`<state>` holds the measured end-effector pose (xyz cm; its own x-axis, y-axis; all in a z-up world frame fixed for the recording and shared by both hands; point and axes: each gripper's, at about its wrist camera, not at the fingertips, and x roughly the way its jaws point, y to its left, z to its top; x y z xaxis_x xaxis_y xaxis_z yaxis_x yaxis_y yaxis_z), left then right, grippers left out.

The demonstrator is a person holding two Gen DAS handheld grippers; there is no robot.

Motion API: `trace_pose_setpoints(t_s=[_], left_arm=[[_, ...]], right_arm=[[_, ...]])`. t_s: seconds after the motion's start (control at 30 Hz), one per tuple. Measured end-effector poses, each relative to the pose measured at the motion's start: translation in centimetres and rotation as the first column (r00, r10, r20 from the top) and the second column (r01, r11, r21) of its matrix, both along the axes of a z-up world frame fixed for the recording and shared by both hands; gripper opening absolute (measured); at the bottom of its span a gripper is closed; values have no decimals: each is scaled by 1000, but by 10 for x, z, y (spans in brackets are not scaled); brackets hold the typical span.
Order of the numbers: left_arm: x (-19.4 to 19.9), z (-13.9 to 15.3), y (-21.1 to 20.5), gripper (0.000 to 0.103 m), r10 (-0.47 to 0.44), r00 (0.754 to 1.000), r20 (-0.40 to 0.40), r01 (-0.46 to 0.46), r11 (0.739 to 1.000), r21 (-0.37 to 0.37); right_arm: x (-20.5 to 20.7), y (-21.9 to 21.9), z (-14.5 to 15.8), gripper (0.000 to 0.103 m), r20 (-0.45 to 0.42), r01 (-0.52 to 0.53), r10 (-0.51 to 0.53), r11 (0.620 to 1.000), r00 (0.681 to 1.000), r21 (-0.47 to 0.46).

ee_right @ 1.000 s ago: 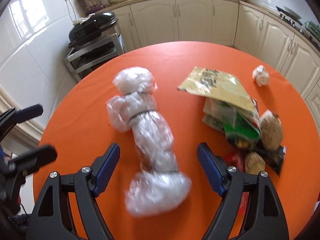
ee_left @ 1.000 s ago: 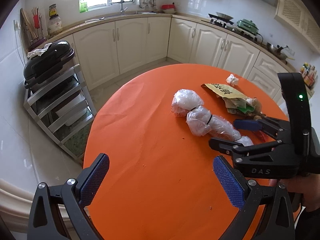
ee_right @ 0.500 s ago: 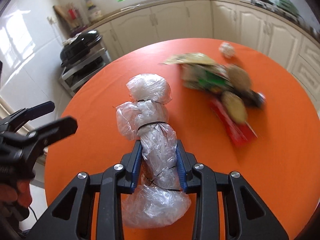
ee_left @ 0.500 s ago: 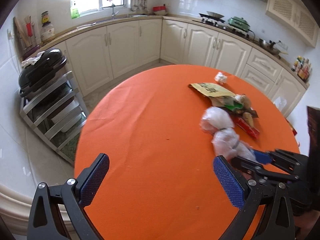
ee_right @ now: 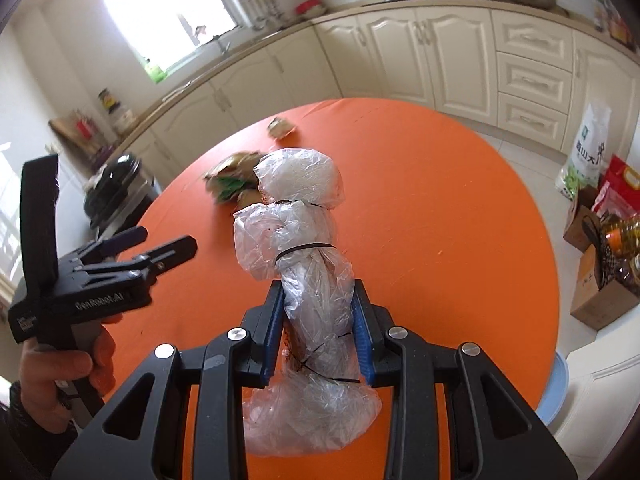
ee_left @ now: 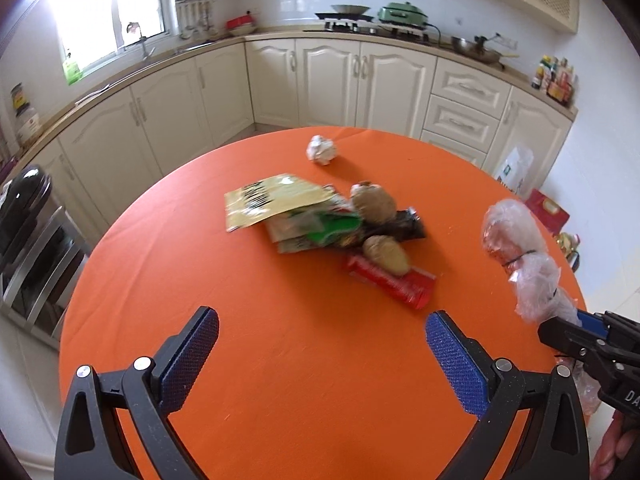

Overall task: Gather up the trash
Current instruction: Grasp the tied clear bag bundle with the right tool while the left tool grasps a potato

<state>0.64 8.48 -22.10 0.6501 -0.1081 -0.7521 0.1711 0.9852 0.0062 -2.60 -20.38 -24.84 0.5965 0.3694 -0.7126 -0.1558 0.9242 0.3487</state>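
My right gripper (ee_right: 318, 334) is shut on a clear plastic bag bundle (ee_right: 308, 248) tied with black bands and holds it lifted above the orange round table (ee_right: 440, 208). The bundle (ee_left: 520, 256) and the right gripper (ee_left: 580, 334) also show at the right of the left wrist view. My left gripper (ee_left: 322, 356) is open and empty above the table's near side; it also shows in the right wrist view (ee_right: 160, 248). A pile of wrappers (ee_left: 304, 220), two brown lumps (ee_left: 386, 254), a red packet (ee_left: 392, 282) and a crumpled white paper ball (ee_left: 321, 150) lie on the table.
Cream kitchen cabinets (ee_left: 360, 80) curve behind the table. A metal rack with a black appliance (ee_left: 24, 216) stands at the left. Bags, a cardboard box and oil bottles (ee_right: 604, 240) sit on the floor at the right. A blue bin rim (ee_right: 556, 392) shows below the table's right edge.
My right gripper closed on the plastic bag bundle and lifted it off the table, swinging it right. My left gripper stayed open and turned towards the wrapper pile.
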Motion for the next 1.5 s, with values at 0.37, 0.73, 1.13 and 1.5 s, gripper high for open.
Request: trace_pose_setpoints(t_s=[0.37, 0.73, 1.13, 1.5], left_arm=[[76, -43, -47, 79, -24, 993, -113, 26, 999, 21], [77, -42, -21, 29, -43, 994, -105, 33, 995, -93], [31, -7, 27, 27, -51, 999, 2, 51, 988, -145], [-22, 43, 26, 27, -89, 985, 145, 112, 981, -157]], right_arm=[[34, -25, -3, 32, 19, 61, -63, 995, 998, 79], [30, -27, -6, 32, 14, 52, -54, 994, 998, 95], [20, -23, 6, 32, 21, 47, -49, 995, 999, 88], [-7, -16, 49, 32, 115, 42, -49, 997, 992, 62]])
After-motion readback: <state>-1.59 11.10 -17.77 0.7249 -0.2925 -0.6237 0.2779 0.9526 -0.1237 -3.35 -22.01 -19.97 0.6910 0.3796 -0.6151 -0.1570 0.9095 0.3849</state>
